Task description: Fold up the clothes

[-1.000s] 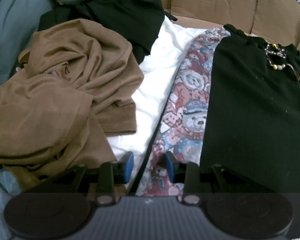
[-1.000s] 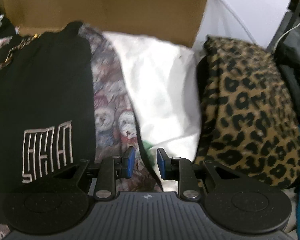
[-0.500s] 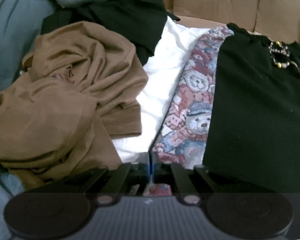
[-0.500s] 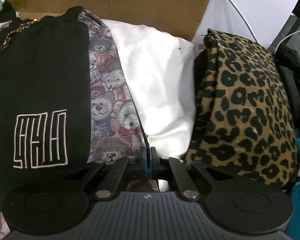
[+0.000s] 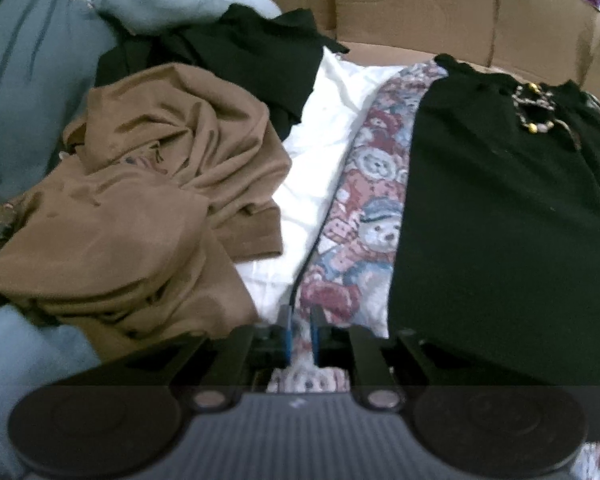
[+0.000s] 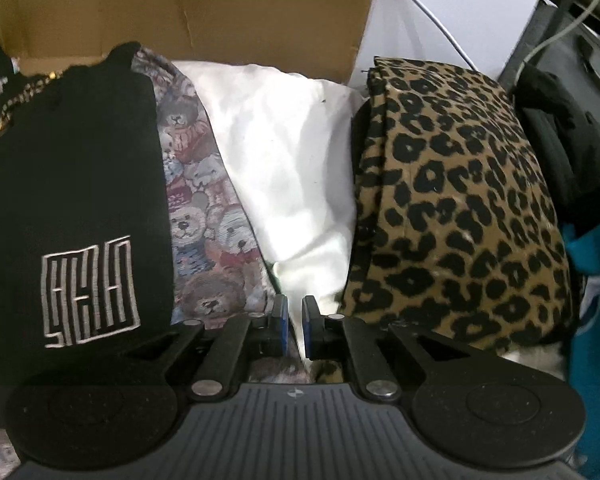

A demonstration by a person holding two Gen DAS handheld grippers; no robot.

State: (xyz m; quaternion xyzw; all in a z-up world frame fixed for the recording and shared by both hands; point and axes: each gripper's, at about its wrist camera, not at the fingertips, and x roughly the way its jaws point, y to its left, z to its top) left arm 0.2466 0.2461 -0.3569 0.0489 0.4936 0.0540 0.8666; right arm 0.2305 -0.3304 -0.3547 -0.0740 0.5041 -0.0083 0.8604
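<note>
Lying flat at frame centre: black knit garment over teddy-bear print fabric, backed by brown cardboard box. Hovering low: left gripper and right gripper, jaws slightly parted, gripping nothing. Crumpling at left: brown shirt.

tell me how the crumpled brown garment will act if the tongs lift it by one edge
The brown garment lies in soft creases and deep folds, so it is probably floppy and would drape and unfurl. It looks thin, likely light. Part of it overlaps the white cloth, which might drag along.
</note>
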